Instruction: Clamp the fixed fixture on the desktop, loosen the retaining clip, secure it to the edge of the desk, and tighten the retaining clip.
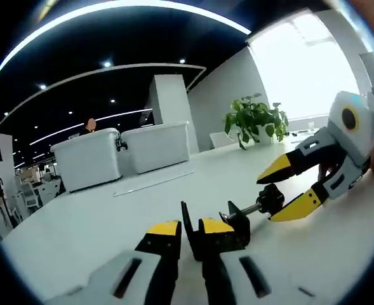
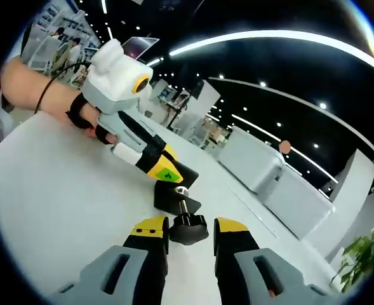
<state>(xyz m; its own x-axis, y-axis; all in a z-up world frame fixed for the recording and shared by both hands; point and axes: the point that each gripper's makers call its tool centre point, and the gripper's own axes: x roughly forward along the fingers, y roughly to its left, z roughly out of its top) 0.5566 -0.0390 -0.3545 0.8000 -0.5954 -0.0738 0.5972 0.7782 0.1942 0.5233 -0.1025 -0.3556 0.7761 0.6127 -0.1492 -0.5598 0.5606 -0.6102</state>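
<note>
Black metal clamp fixture (image 1: 221, 232) lies on the white surface (image 1: 98, 222), grasped by the left gripper (image 1: 188, 230); the right gripper (image 2: 190, 227), released, straddles its black screw knob (image 2: 188, 230). Turning it unevenly might twist the fixture loose.

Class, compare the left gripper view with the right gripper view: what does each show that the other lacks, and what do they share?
Left gripper view alone: the green potted plant before a bright window. Right gripper view alone: a person's hand holding the left claw, clamped on the black metal desk clamp. Shared: that clamp, its round black screw knob between the open right claw, and two white storage boxes.
</note>
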